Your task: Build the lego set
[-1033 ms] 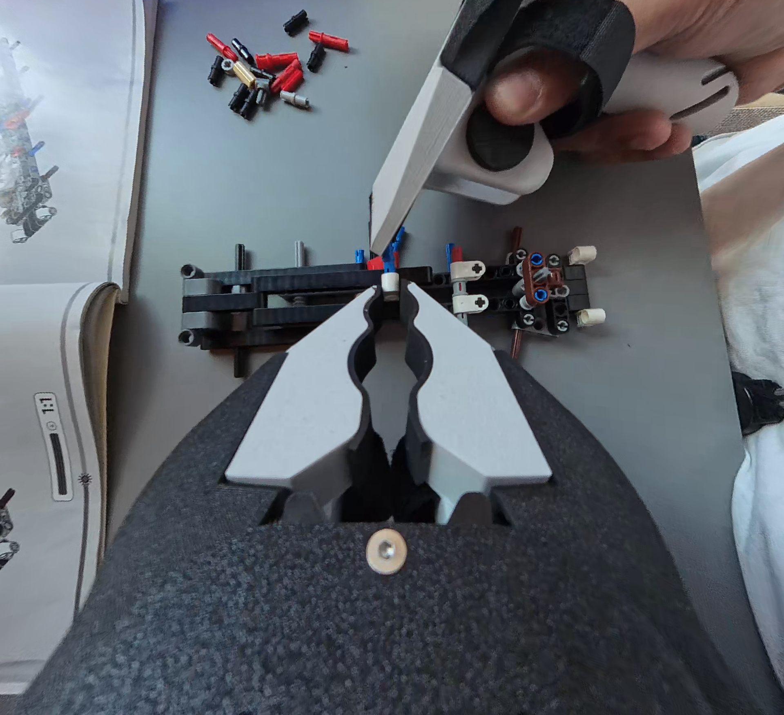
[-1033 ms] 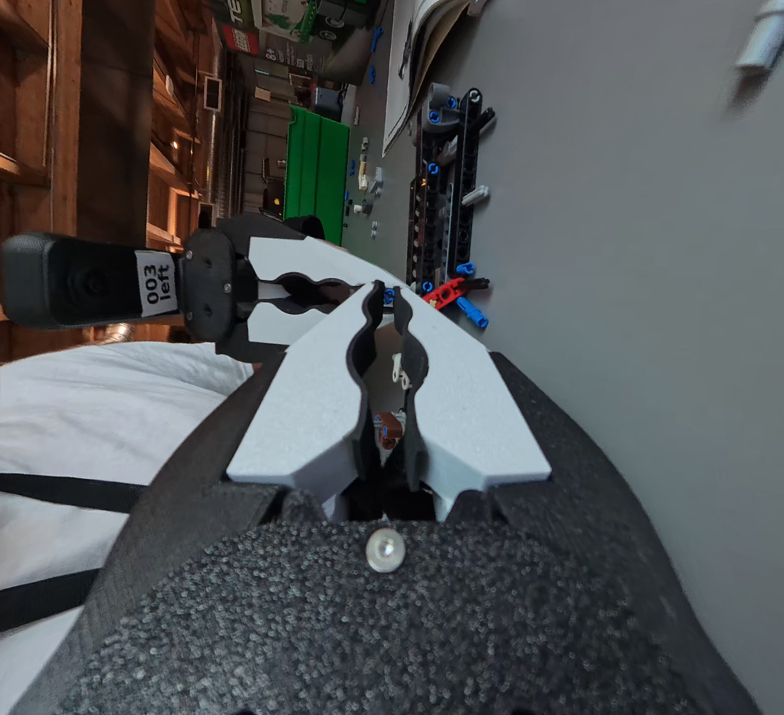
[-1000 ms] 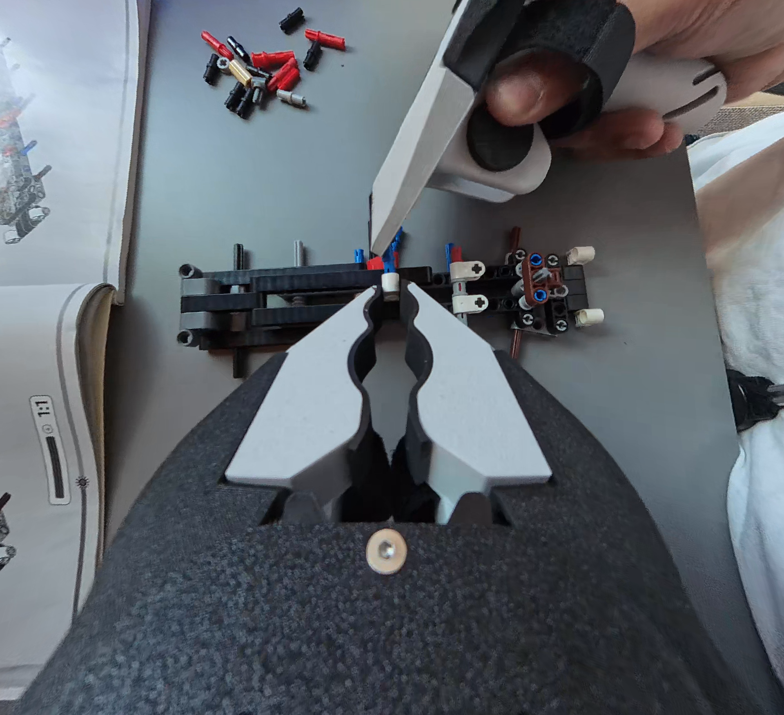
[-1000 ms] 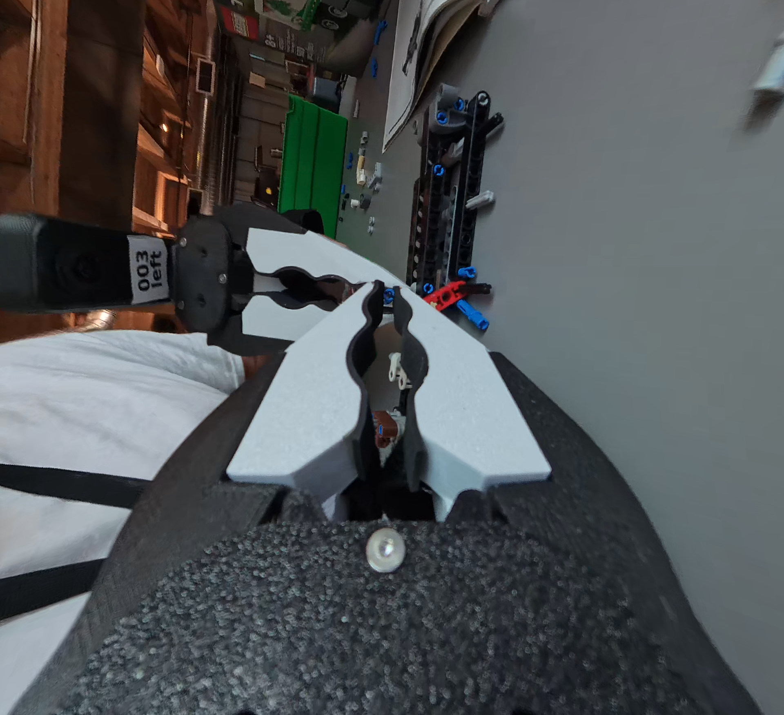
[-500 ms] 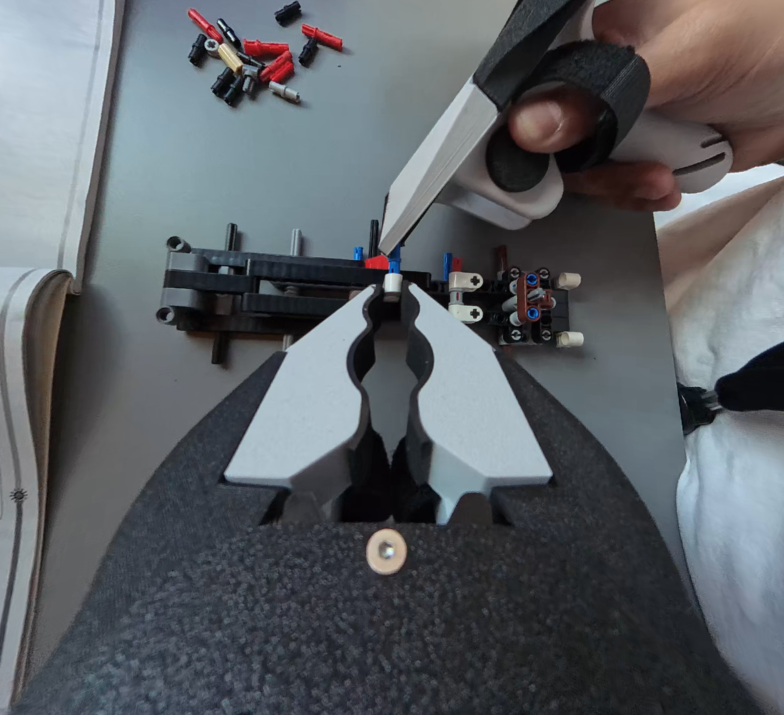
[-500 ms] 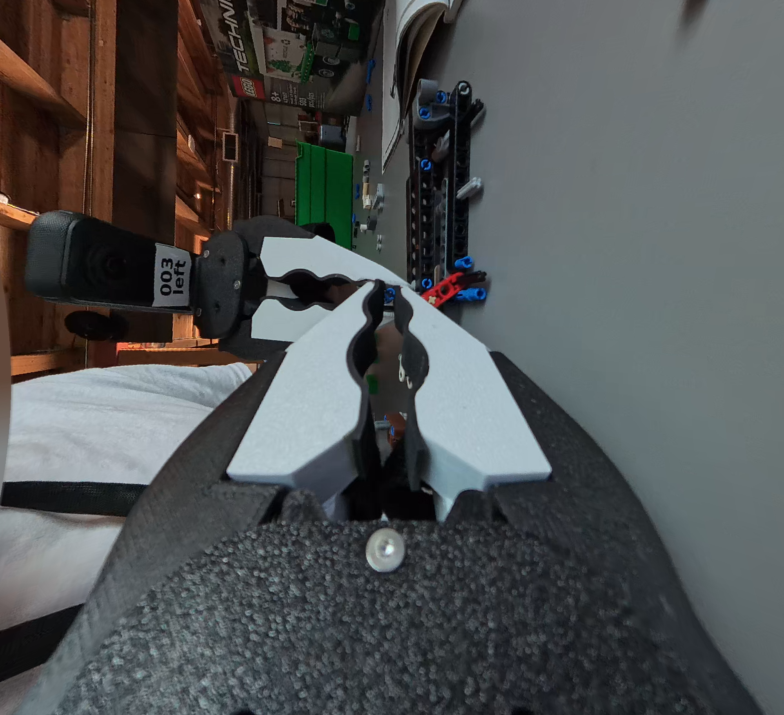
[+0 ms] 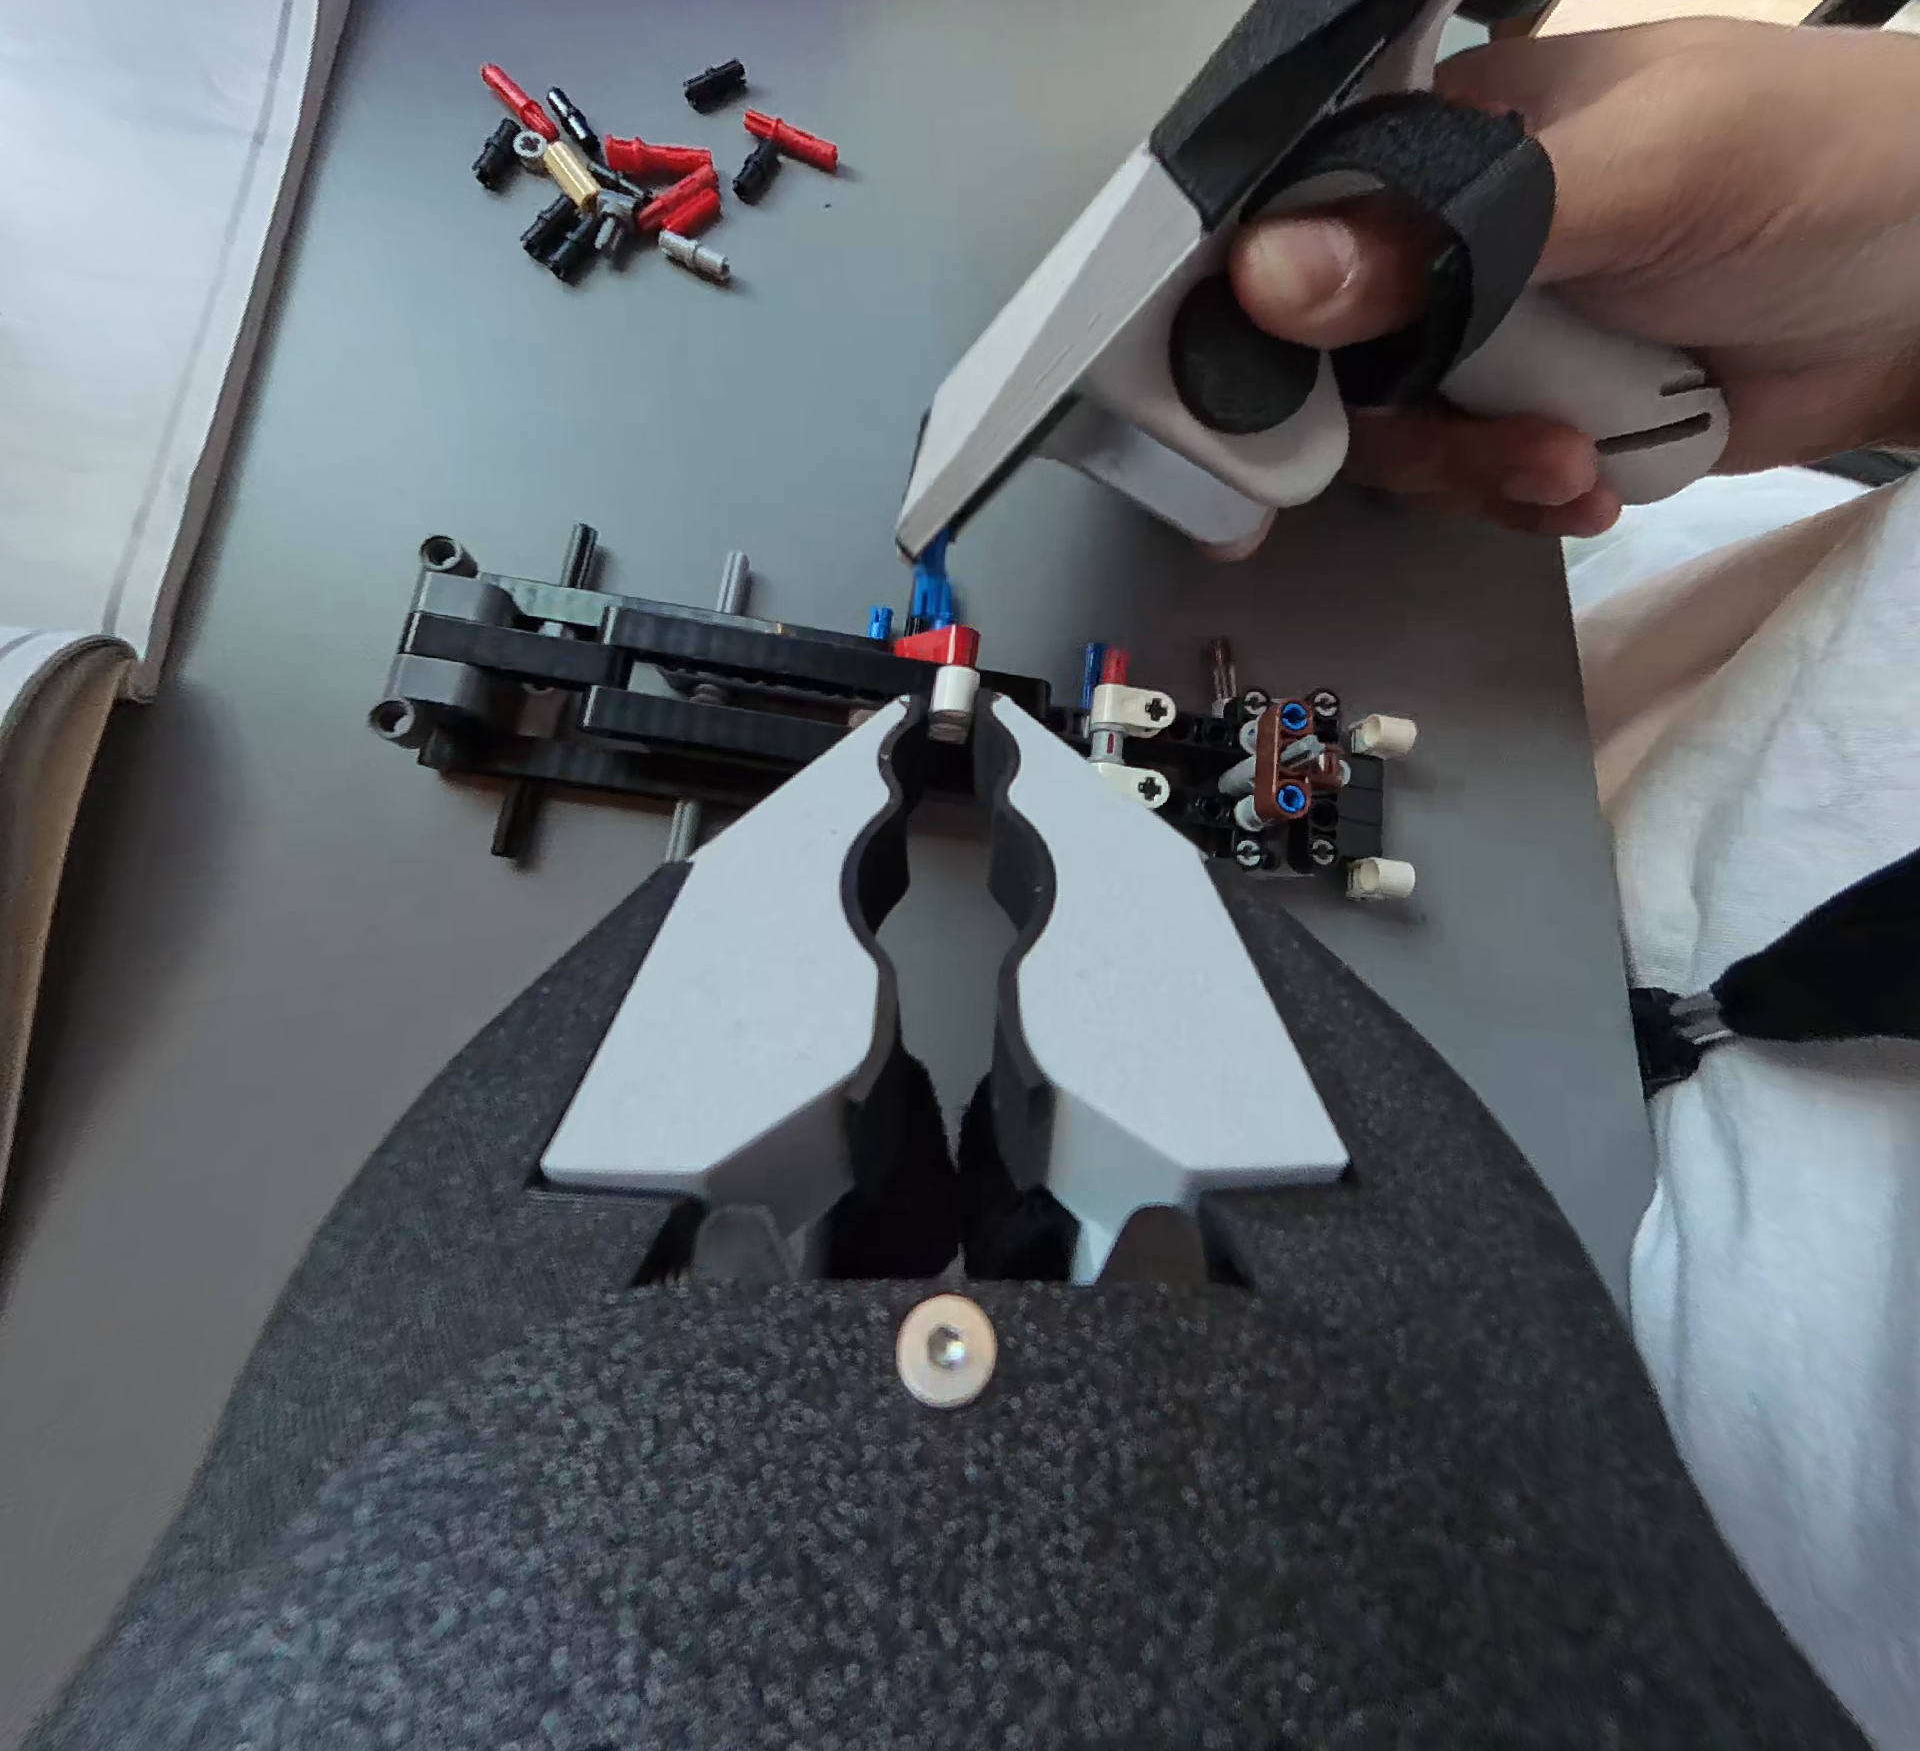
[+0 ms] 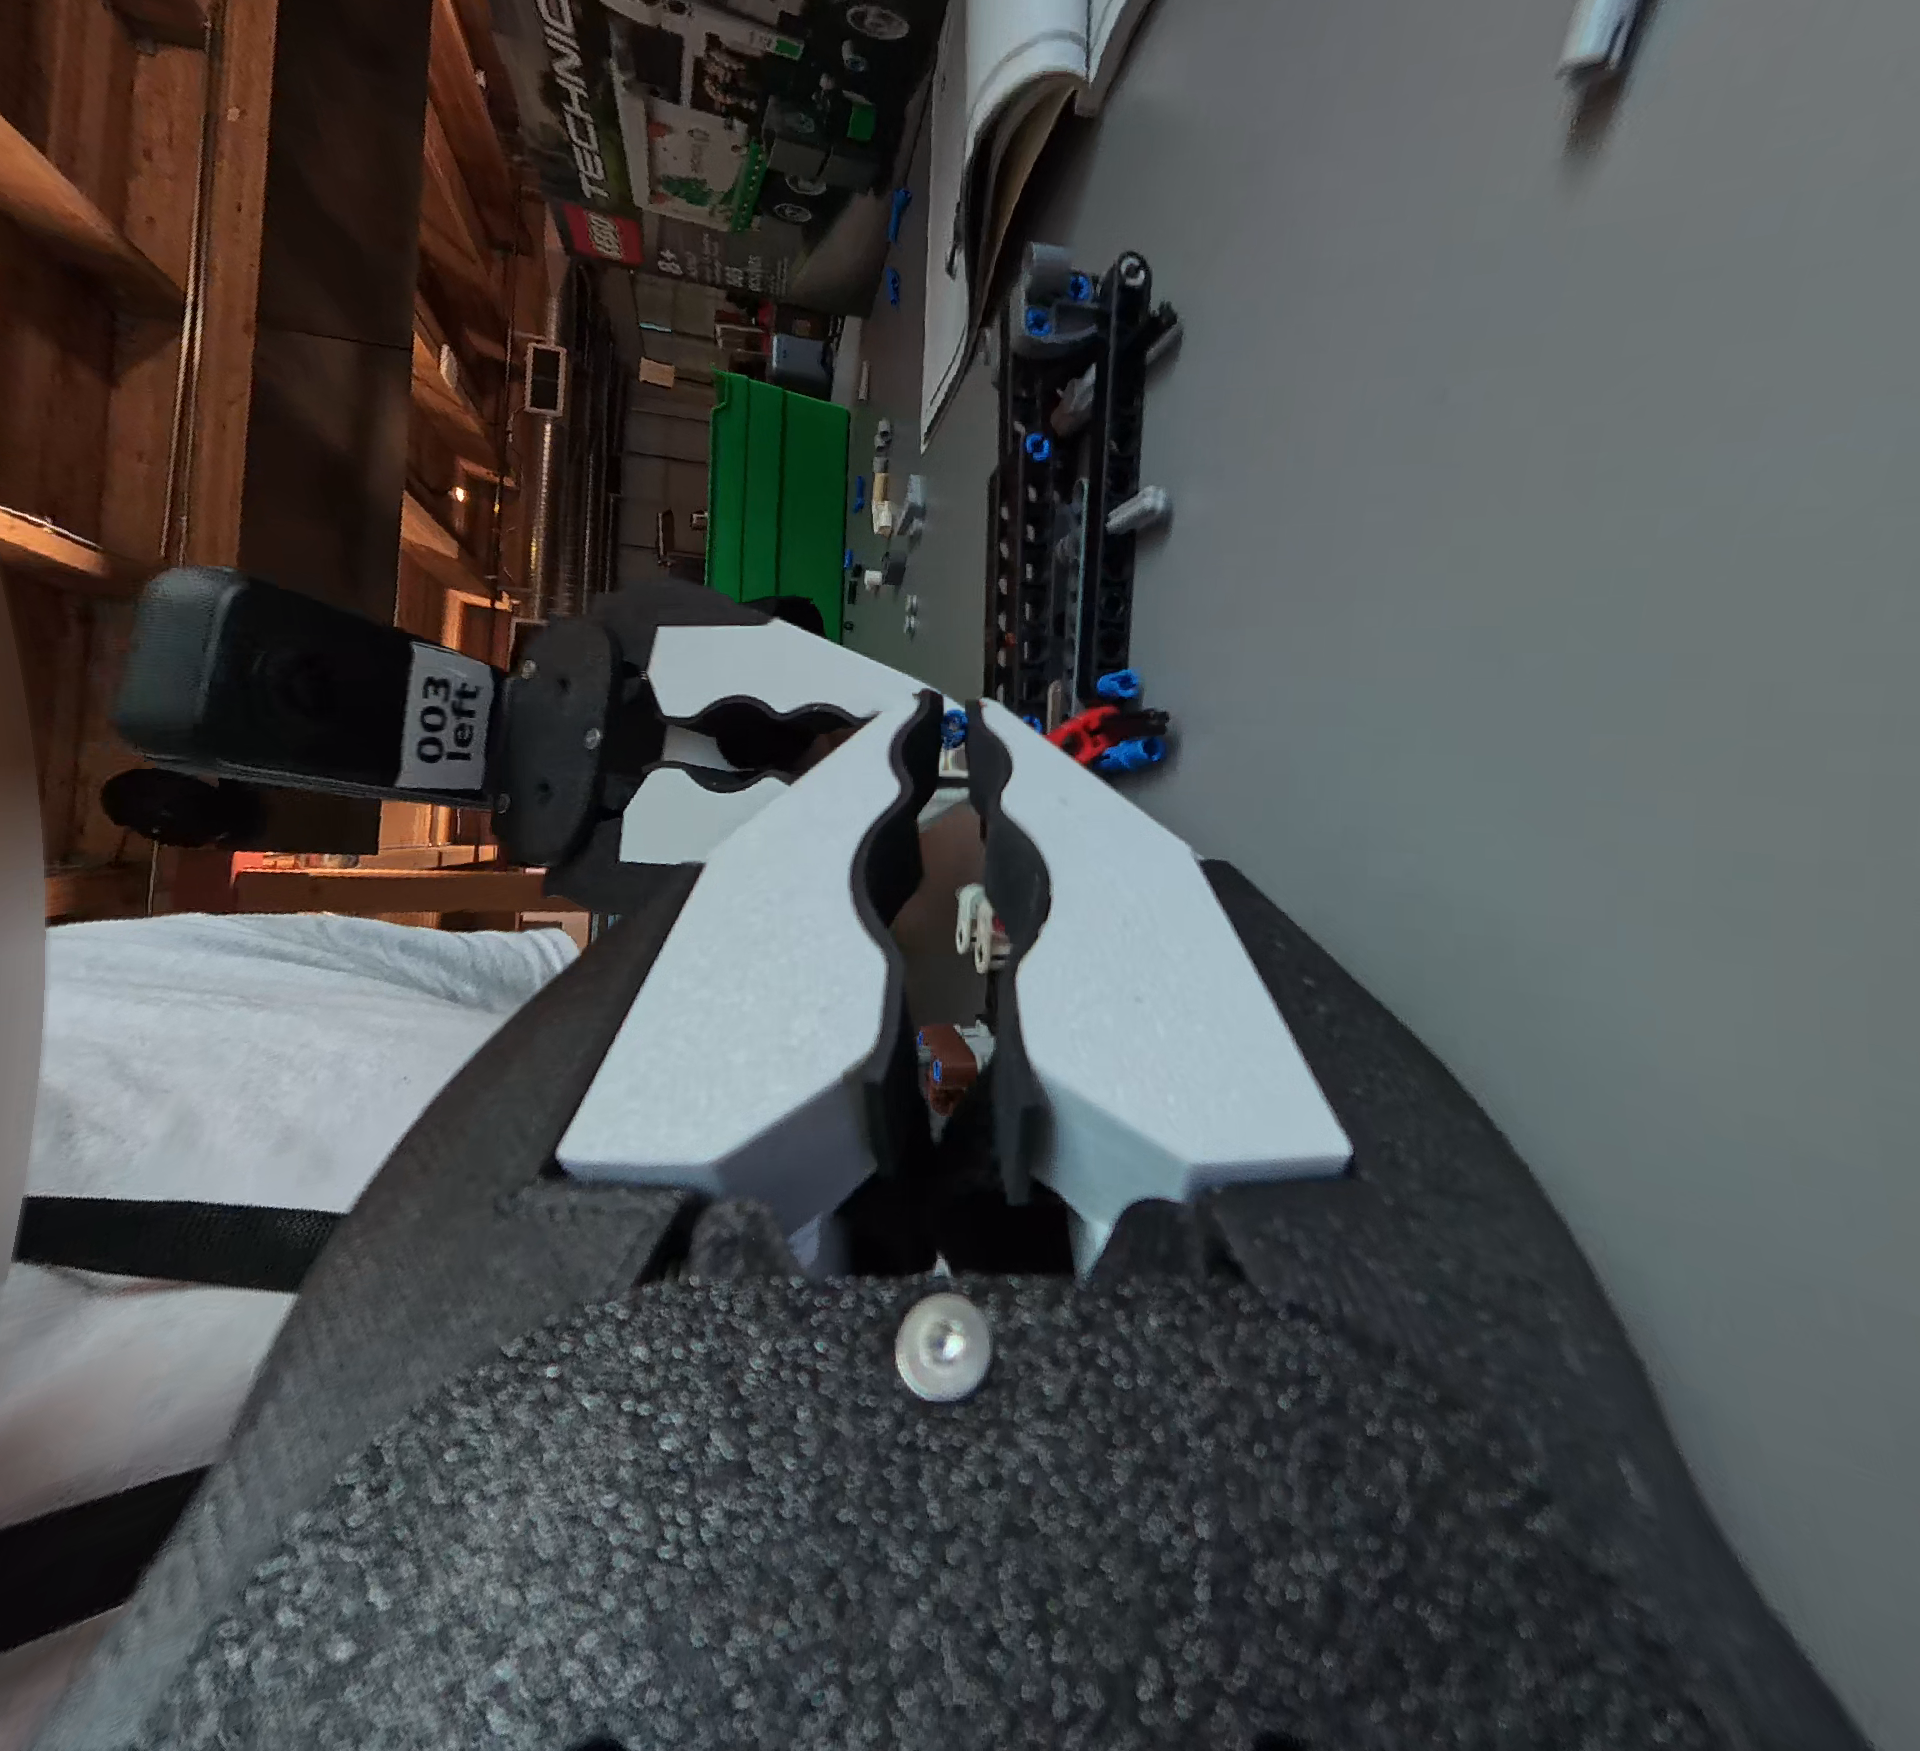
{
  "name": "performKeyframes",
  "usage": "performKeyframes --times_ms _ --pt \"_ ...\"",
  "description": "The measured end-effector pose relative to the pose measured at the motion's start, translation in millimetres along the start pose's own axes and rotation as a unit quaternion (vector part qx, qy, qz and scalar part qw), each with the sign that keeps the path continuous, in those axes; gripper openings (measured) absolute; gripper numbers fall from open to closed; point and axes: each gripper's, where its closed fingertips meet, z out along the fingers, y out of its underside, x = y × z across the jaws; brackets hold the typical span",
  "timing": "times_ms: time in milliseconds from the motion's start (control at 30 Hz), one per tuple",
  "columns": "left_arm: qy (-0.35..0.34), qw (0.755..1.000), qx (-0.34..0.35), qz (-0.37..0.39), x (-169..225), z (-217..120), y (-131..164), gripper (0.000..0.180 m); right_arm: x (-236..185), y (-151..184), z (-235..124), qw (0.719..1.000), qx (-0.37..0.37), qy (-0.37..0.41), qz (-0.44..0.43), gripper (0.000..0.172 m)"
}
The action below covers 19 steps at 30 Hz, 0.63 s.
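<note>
The left hand-held gripper (image 7: 954,714) sits at mid-frame, its jaws narrowed onto a small white bush (image 7: 954,695) that stands on the long black beam assembly (image 7: 665,673) lying across the grey table (image 7: 520,413). The right hand-held gripper (image 7: 920,548), gripped by a hand (image 7: 1662,247) at upper right, is nipped shut on what looks like a blue pin (image 7: 932,584), just above a red piece (image 7: 940,643). A heap of red and black pins (image 7: 623,174) lies upper left, beside an open booklet (image 7: 125,195).

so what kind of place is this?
Probably a hobby or workshop table for building a toy brick model: a half-built black frame on a grey table, an open instruction booklet, wooden shelving behind.
</note>
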Motion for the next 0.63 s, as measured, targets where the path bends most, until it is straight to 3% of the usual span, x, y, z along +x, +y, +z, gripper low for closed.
performKeyframes --times_ms 200,333,467,533,633 --pt "0.025 0.998 0.053 -0.015 4.4 -12.9 -26.6 0.020 -21.5 -7.4 -6.1 0.996 0.014 -0.083 0.024 0.003" --pt "-0.015 0.997 0.049 0.056 6.4 -15.1 -35.0 0.003 -36.5 -2.0 -8.3 0.990 -0.010 -0.136 0.033 0.003" --pt "-0.009 0.995 0.055 0.078 14.7 -19.5 -38.9 0.002 -44.9 3.0 -13.0 0.986 -0.028 -0.161 0.014 0.003" --pt "0.000 0.994 0.057 0.092 20.0 -20.6 -40.5 0.002 -47.9 6.3 -17.3 0.984 -0.054 -0.169 -0.024 0.002" --pt "0.016 0.991 0.057 0.117 25.9 -21.3 -41.2 0.002 -53.7 3.3 -32.8 0.970 -0.076 -0.178 -0.145 0.008"
